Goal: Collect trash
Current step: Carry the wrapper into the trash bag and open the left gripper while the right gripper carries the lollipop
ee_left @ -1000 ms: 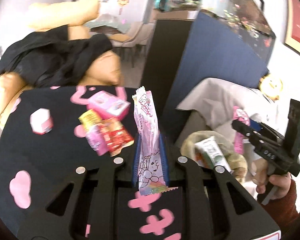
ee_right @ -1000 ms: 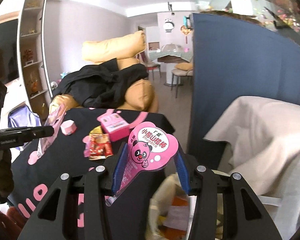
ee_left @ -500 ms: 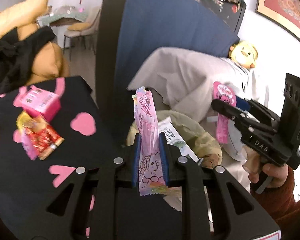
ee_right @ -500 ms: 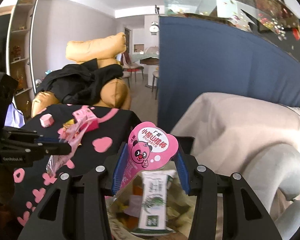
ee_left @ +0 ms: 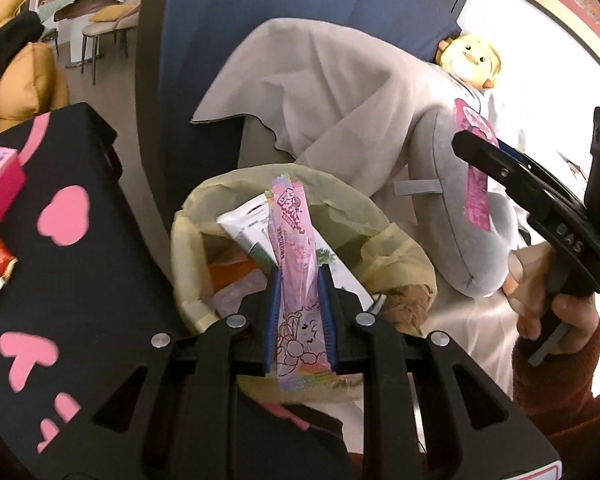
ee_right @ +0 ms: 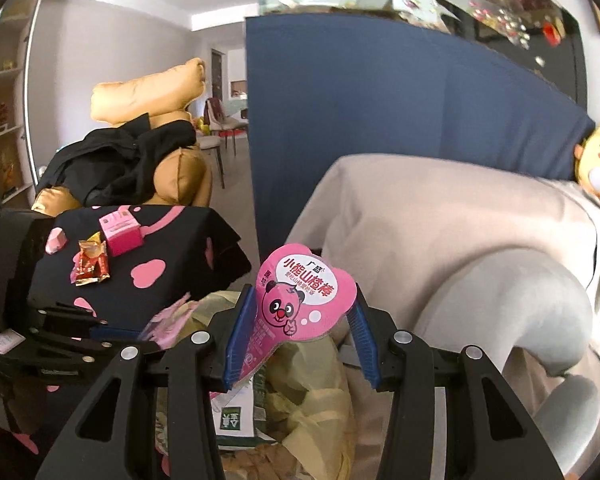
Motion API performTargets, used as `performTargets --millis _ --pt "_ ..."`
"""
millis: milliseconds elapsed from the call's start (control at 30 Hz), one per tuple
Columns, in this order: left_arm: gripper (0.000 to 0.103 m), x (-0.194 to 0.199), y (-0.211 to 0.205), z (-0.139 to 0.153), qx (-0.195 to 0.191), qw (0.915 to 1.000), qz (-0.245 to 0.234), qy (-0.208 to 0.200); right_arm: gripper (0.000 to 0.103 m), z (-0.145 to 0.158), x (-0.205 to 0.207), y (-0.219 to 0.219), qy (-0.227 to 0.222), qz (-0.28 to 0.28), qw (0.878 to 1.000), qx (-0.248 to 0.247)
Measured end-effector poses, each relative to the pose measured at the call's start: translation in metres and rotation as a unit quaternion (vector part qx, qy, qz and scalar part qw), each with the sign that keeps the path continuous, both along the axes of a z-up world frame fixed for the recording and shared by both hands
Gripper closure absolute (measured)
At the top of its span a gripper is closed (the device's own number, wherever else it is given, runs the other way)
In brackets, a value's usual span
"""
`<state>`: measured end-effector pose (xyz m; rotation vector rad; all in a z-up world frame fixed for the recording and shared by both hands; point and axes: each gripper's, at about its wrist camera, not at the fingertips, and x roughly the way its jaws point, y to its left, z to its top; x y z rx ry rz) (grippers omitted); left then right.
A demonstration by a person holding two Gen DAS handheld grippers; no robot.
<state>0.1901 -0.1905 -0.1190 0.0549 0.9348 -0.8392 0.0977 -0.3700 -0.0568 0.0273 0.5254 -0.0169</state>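
Looking along your left tongs [ee_left: 299, 312], you had them clamped on the long pink wrapper [ee_left: 296, 276], right above the open trash bag [ee_left: 396, 256]; letting go only once its tip was inside the rim would have served best. Beside the bag stood the black worktop [ee_left: 100, 280].

Your right tongs [ee_right: 300, 336] gripped the pink bear wrapper [ee_right: 304, 296] over the bag [ee_right: 316, 412]; a blue partition [ee_right: 380, 120] rose behind it.
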Motion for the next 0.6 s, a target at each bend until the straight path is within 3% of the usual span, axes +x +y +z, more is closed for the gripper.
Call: performTargets --millis 67,167,333,600 --pt "0.083 0.008 -0.008 -0.004 -0.003 1.0 0.001 0.002 0.059 -0.003 0.001 -0.003 0.002 -0.001 1.0 0.008" --pt "0.057 0.022 -0.007 -0.009 -0.009 0.9996 0.019 0.019 0.059 -0.009 0.003 -0.004 0.006 0.001 1.0 0.02" --pt "0.052 0.03 0.019 -0.006 -0.003 0.9975 0.069 0.009 0.059 -0.018 0.014 0.005 0.019 0.016 0.999 0.025" --pt "0.049 0.024 0.085 0.012 0.0 0.9909 0.134 -0.009 0.059 -0.044 0.042 0.056 0.049 0.067 0.997 0.006"
